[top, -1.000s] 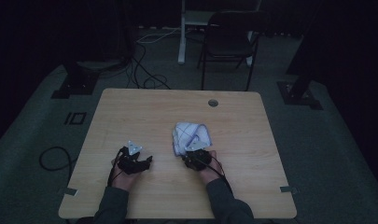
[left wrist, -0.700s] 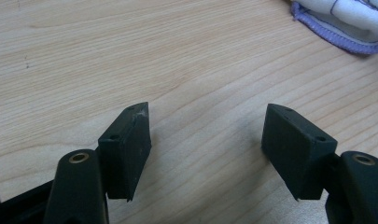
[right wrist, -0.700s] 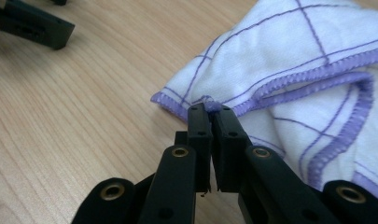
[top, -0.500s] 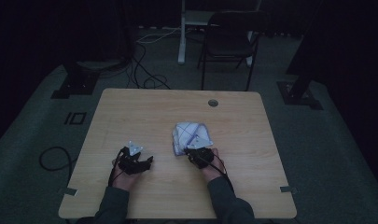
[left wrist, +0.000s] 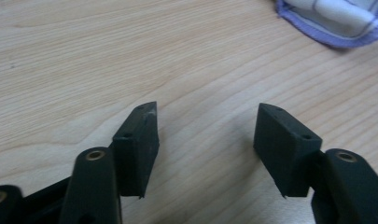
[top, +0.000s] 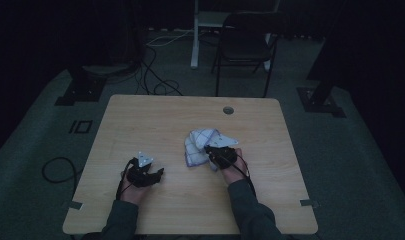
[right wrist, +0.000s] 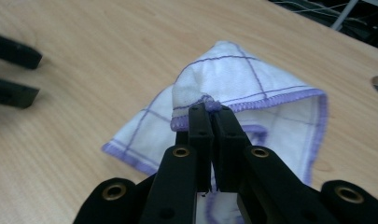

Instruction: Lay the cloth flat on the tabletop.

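Pinching only a thin bit of the purple hem, the right gripper (right wrist: 210,111) held the white cloth (right wrist: 252,88) on the table's (top: 155,120) middle; it could slip out if pulled hard; the left gripper (left wrist: 205,121) waited wide open, holding nothing.

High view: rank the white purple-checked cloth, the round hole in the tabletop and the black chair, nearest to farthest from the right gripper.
1. White purple-checked cloth: pinched in the right gripper, near the table's middle.
2. Round hole in the tabletop: beyond the cloth, near the far edge.
3. Black chair: on the floor past the table.
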Tool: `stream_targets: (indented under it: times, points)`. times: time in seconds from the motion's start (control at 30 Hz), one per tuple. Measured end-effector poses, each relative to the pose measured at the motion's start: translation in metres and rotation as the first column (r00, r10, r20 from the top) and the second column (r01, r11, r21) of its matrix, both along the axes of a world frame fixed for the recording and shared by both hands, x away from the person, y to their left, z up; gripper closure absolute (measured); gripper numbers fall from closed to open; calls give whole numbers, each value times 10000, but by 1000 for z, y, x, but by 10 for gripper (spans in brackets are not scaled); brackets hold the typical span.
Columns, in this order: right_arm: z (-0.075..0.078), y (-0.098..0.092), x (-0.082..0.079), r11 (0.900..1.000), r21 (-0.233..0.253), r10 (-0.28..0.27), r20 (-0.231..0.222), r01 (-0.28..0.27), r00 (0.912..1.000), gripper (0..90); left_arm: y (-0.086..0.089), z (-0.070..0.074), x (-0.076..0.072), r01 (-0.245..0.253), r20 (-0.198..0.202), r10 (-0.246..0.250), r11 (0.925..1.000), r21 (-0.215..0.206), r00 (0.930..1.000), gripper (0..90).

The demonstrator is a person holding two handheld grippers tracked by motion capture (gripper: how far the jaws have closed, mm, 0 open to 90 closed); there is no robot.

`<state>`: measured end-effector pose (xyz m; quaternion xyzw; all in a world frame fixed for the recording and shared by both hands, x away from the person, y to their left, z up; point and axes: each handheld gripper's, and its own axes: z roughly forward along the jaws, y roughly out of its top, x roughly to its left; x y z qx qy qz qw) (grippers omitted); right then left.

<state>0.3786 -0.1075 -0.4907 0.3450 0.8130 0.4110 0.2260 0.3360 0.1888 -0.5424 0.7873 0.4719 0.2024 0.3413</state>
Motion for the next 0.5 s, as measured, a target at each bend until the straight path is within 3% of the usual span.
stream_targets:
  times: [0.23,0.5]
  points:
    - [7,-11,8,9987,182,-477,18,476,9989,882,-7,4,-1,267,53,-267,9996,-60,9996,445]
    - [15,-24,19,9955,153,-938,154,936,9955,883,-33,16,-4,1227,433,-1225,9924,-1,9915,472]
